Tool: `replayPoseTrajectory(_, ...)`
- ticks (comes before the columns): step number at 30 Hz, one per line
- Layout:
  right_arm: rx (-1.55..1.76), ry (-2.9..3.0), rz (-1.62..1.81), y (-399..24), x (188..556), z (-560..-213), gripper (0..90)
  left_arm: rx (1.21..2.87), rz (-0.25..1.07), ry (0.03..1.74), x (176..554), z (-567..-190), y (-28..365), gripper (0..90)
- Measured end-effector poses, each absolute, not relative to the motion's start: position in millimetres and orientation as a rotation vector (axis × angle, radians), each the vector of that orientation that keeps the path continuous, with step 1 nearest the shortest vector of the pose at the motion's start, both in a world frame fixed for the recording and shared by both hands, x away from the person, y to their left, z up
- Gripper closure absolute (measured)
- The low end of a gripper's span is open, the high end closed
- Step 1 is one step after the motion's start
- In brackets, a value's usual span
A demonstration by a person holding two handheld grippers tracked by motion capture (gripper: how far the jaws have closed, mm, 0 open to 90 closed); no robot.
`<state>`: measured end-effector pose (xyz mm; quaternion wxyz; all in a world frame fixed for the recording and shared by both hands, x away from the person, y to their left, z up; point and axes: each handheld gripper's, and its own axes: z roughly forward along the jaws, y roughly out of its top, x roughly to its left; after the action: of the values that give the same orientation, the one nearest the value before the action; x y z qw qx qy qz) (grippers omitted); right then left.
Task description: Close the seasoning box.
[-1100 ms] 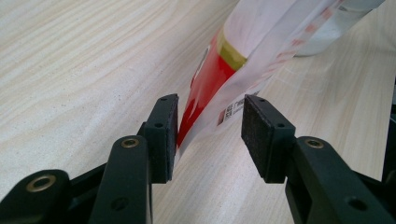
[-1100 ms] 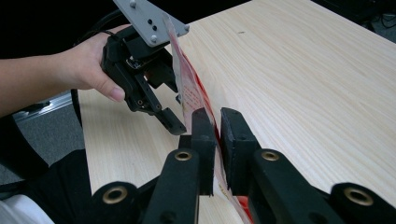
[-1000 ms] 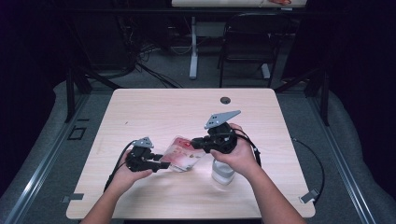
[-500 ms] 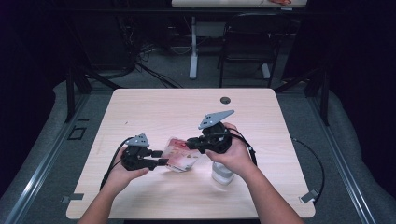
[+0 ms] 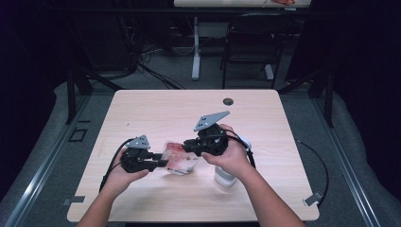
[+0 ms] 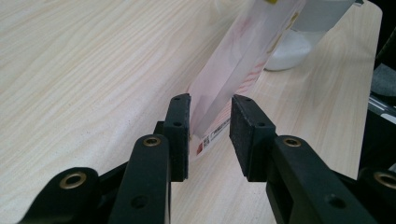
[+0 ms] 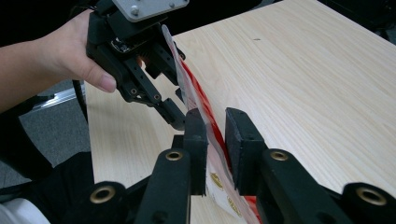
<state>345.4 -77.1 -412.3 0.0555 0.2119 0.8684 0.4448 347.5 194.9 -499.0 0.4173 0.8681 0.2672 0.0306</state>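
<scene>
Over the wooden table (image 5: pixel 156 109), both grippers straddle the packet (image 5: pixel 178 158), jaws ajar, neither gripping yet, left (image 6: pixel 209 135) just closing, right (image 7: pixel 215 149) opening.

You are holding a translucent plastic packet (image 5: pixel 179 158) showing red and pale pink print, with small gold marks and a white barcode label near one edge. Your two matte black grippers, left gripper (image 5: pixel 158 164) and right gripper (image 5: pixel 189 146), are carrying brass-coloured screw eyelets and grey three-cornered plates. A white plastic bottle (image 5: pixel 225 177) is standing on the pale, fine-grained light wooden table (image 5: pixel 156 109). A dark round grommet (image 5: pixel 228 101) is marking its far edge.
</scene>
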Motion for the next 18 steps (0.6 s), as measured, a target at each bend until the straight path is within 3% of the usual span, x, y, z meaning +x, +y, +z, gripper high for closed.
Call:
replayPoseTrajectory(9, 0.656, 2.616, 1.467, -76.7, 345.4, -406.4, 73.4, 2.155, 0.045, 0.682, 348.2, -498.7, 202.6, 68.2)
replayPoseTrajectory(18, 0.635, 2.579, 1.488, -77.9, 339.4, -396.0, 69.9, 2.102, 0.048, 0.720, 349.1, -489.7, 220.8, 59.4)
